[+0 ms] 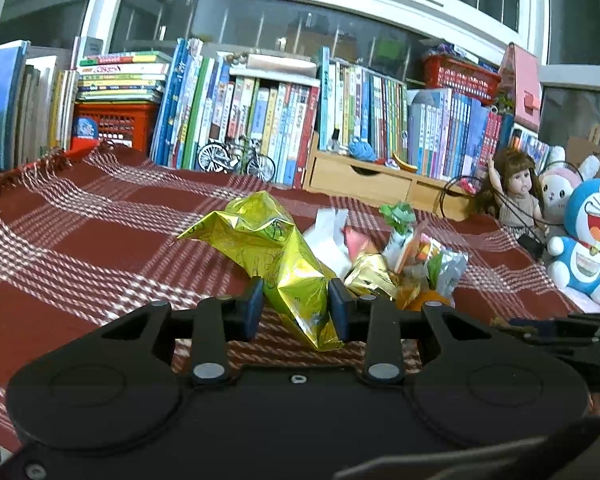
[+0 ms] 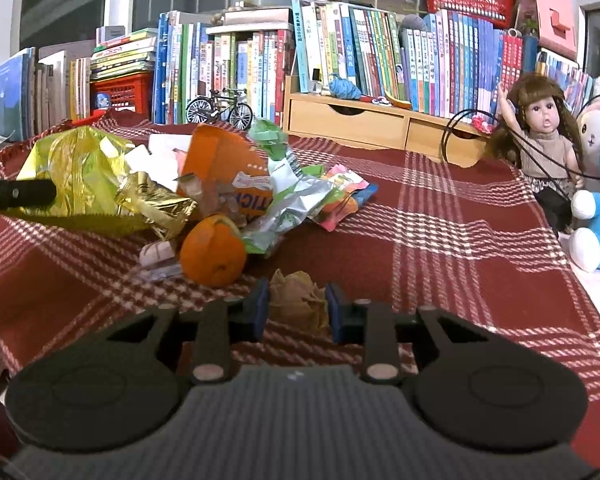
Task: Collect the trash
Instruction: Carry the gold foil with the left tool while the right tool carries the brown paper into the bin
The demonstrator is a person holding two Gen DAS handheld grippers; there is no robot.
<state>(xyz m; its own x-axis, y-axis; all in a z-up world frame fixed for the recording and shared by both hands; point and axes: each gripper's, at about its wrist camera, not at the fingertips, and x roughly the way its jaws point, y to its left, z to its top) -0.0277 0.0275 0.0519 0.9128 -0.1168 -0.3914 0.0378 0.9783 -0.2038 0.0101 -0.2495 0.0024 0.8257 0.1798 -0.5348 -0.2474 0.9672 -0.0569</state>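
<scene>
1. Now, my left gripper (image 1: 296, 304) is clenched on the gold wrapper (image 1: 296, 280), pads pressed into its lower half. The foil is slick and crumpled, and most of it sticks out beyond the pads, so it could slide out if I swing too fast.
2. My right gripper (image 2: 298, 306) is grasping a brown paper wad (image 2: 298, 300). The wad looks loose and springy; I judge the grip shallow, though the fingers hide how deep it sits, so it may drop.
3. The trash pile (image 2: 236, 192) lies mid-cloth (image 2: 460, 220), nearer the left edge than the right. The wrapper's far end seems to rest against the pile, so pulling it could drag lighter scraps across the cloth.
4. The orange (image 2: 214, 254) sits at the near edge of the pile, just beside my right gripper. A nudge could send it rolling toward the near edge of the cloth.
5. The doll (image 2: 544, 136) and plush toys (image 2: 596, 216) crowd the right edge; a wide right-hand swing could knock them.
6. No bin shows in either view, so I'd be carrying blind.
</scene>
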